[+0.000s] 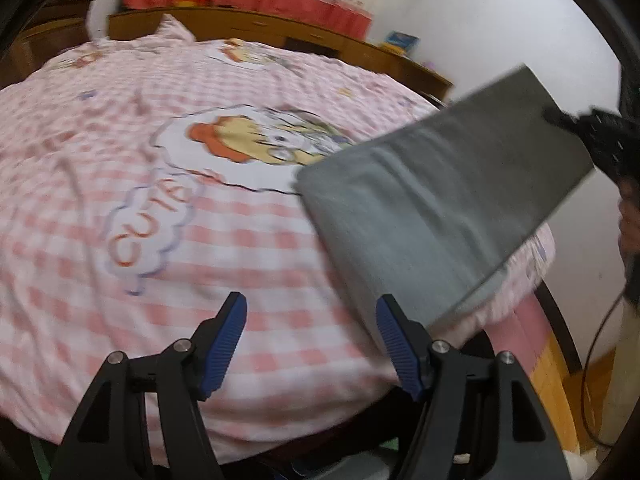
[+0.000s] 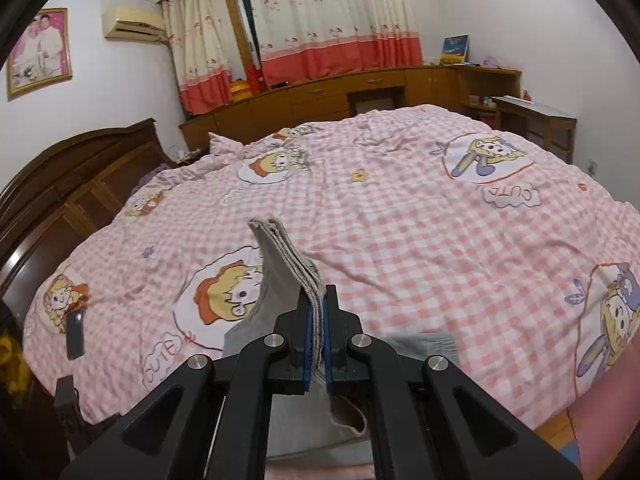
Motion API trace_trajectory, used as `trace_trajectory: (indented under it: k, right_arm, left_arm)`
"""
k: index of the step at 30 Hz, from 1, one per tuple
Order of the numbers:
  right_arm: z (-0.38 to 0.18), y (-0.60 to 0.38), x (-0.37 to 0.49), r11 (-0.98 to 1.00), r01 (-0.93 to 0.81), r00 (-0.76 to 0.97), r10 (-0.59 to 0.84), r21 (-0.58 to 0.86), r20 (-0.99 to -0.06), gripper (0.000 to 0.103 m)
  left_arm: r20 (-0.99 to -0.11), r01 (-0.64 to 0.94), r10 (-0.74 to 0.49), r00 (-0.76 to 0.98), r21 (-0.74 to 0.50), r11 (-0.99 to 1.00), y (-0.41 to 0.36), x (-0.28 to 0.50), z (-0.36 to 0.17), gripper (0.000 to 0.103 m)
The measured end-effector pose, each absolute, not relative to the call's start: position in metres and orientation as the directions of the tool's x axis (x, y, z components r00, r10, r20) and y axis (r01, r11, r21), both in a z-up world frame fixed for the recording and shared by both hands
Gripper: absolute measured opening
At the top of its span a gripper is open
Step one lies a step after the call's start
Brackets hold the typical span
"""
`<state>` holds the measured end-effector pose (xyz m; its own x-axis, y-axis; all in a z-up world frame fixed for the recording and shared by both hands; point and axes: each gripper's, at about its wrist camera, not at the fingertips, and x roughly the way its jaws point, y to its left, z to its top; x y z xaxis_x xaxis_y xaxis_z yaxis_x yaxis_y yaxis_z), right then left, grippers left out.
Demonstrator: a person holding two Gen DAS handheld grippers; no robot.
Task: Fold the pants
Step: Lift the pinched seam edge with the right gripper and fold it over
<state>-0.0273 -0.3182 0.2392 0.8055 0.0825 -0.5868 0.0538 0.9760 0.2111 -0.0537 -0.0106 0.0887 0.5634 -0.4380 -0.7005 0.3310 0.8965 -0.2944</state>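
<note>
Grey pants [image 2: 280, 264], folded into several layers, are clamped by an edge between the blue pads of the right gripper [image 2: 317, 312], whose fingers are closed tight on the fabric. The gripped edge stands upright above the bed [image 2: 400, 216]; the rest of the garment hangs below the fingers at the near edge of the bed, with a waistband portion lying on the pink checked cover [image 2: 420, 240] just beside the gripper. In the left wrist view the pants [image 1: 432, 208] appear as a flat grey panel raised over the right near corner of the bed, held from the right by the right gripper [image 1: 556, 118]. Left gripper [image 1: 310, 320]: fingers spread apart, nothing between them, above the cover [image 1: 100, 184] near the bed's near edge. A dark phone [image 2: 75, 335] lies near the left edge.
</note>
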Motion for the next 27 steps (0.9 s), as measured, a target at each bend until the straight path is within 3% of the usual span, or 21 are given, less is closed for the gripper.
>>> trace_trajectory:
  k: [12,17,27]
  right_arm:
    - [0.185,-0.372,-0.018,0.951,0.211,0.734,-0.001,0.226,-0.679,0.005]
    - [0.157,-0.391,-0.011,0.928,0.250,0.690,0.029,0.276,-0.724,0.005]
    - [0.170,-0.393,-0.018,0.927,0.241,0.718,0.029,0.288,-0.695,0.005]
  left_arm:
    - [-0.747,0.405,-0.464,0.476,-0.282,0.869,-0.046,-0.053,0.073,0.071]
    - [-0.783,0.483,-0.475,0.402,-0.259,0.836,-0.073,-0.059,0.063,0.071]
    - [-0.857,0.479,-0.314,0.409,-0.092,0.873,-0.111,-0.048,0.029,0.071]
